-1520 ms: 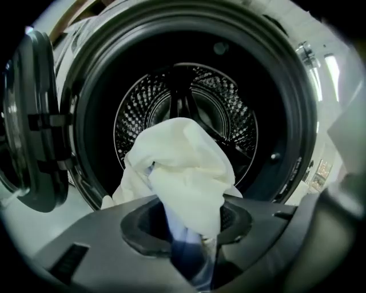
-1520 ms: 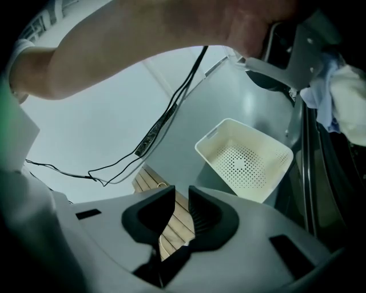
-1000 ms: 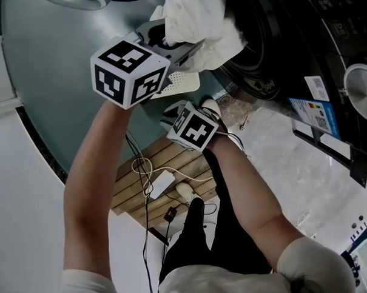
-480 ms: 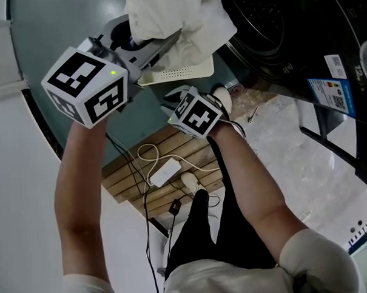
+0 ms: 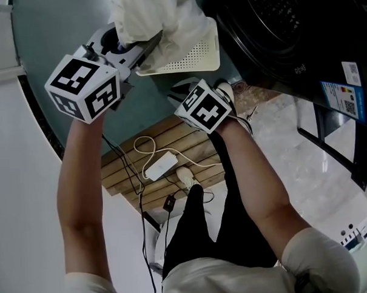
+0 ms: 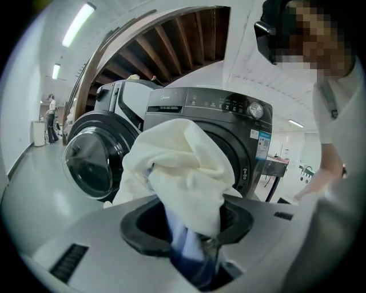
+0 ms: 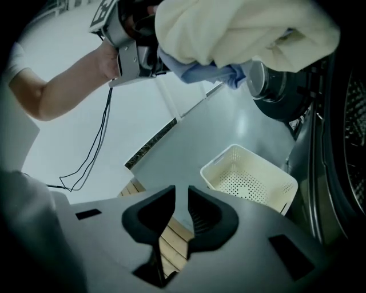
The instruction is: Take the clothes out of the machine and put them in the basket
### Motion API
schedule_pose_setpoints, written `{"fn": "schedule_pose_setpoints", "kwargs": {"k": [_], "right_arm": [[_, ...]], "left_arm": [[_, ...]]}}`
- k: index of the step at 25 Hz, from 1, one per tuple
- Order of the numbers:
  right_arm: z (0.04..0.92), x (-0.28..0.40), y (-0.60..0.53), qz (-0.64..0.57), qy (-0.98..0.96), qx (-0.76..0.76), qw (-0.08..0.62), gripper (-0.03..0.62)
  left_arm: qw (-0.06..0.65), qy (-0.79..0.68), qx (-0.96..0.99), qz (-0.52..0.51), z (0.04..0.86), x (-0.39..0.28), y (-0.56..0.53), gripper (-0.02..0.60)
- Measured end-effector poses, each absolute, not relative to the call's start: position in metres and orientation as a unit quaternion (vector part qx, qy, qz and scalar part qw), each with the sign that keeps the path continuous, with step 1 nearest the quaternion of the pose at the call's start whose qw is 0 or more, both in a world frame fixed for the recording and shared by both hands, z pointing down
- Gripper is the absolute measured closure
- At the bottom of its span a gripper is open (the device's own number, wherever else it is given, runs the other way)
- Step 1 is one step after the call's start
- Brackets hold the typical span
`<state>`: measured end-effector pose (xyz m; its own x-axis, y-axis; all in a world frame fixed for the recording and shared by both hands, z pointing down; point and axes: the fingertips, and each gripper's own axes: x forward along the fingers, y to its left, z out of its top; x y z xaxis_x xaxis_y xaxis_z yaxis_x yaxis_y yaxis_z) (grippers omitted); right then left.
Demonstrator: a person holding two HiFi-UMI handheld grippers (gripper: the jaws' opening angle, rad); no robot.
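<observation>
Holding a bundle of cream cloth (image 6: 182, 163) with a blue piece (image 6: 184, 252) tucked under it, the left hand-held gripper (image 6: 197, 254) has its jaws clamped on the fabric and carries it in the air, clear of the washing machine (image 6: 229, 114). We judge the task to be about at its midpoint for this load: the clothes are out of the drum but not yet in the basket (image 7: 251, 180). The basket stands on the floor just beside the machine, below the bundle, and from the right gripper view its perforated bottom looks bare. What is left is to lower the bundle over the basket and let go. The right hand-held gripper (image 7: 182, 209) is empty, its jaws narrow with only a slim gap between them.

We cannot see into the drum from any view, so we cannot tell whether more clothes wait inside. Nor can we say whether the blue piece is a separate garment or part of the cream one. The head view cuts off the top of the bundle.
</observation>
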<state>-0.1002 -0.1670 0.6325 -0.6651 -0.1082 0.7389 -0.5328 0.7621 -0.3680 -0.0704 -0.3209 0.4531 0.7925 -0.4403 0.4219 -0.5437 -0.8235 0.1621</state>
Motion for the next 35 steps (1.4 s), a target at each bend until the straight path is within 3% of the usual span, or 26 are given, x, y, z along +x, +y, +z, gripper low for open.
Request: {"fn": "schedule_pose_setpoints", "kwargs": {"k": [35], "right_arm": [[0.647, -0.034, -0.226, 0.312, -0.850, 0.185, 0.381, 0.519]], "left_arm": [[0.299, -0.382, 0.818, 0.309, 0.798, -0.085, -0.355, 0.388]]}}
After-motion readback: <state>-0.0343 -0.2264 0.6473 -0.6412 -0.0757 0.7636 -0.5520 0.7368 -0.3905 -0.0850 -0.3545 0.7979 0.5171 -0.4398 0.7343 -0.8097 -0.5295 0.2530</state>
